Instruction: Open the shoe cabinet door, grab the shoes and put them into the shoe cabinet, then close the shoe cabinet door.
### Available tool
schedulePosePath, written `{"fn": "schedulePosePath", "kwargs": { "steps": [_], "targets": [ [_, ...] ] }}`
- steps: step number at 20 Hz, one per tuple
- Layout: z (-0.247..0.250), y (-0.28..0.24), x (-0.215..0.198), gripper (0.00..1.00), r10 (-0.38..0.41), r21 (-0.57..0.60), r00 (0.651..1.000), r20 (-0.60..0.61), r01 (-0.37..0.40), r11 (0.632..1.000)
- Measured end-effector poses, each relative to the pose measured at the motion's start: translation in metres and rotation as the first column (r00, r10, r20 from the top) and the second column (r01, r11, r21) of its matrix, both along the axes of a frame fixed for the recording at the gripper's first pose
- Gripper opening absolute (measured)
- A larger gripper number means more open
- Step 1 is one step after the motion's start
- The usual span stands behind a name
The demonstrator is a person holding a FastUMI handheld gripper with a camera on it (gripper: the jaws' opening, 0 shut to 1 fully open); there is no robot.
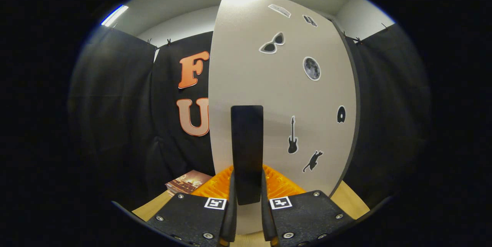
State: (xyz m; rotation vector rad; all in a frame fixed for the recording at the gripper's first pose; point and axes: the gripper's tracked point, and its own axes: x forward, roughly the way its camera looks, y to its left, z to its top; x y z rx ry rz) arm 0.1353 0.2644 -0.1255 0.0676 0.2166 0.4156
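Note:
The shoe cabinet's white door (269, 97) stands upright right in front of me and carries several small stickers, among them sunglasses, a moon, a guitar and a cat. A black vertical handle (247, 143) runs down the door's lower part. My gripper (248, 201) is shut on the handle's lower end, with both fingers pressed against its sides. The door's dark right edge (355, 97) shows against the black cloth. I cannot tell how far the door is swung.
A light wooden surface (348, 201) lies under the door and the gripper. A booklet with a brownish picture (187, 181) rests on it left of the fingers. Black cloth walls hang to the left and right of the door.

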Motion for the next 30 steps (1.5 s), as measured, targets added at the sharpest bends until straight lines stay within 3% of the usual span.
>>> {"fn": "schedulePosePath", "kwargs": {
  "steps": [8, 20, 24, 30],
  "targets": [
    [0.002, -0.062, -0.026, 0.22, -0.065, 0.000, 0.998, -0.021, 0.065, 0.998],
    [0.003, -0.137, -0.037, 0.19, -0.246, -0.033, 0.969, -0.018, 0.246, 0.969],
    [0.003, -0.167, -0.040, 0.19, -0.313, -0.050, 0.950, -0.012, 0.312, 0.949],
    [-0.003, -0.219, -0.057, 0.20, -0.440, -0.113, 0.898, 0.015, 0.439, 0.891]
  ]
}}
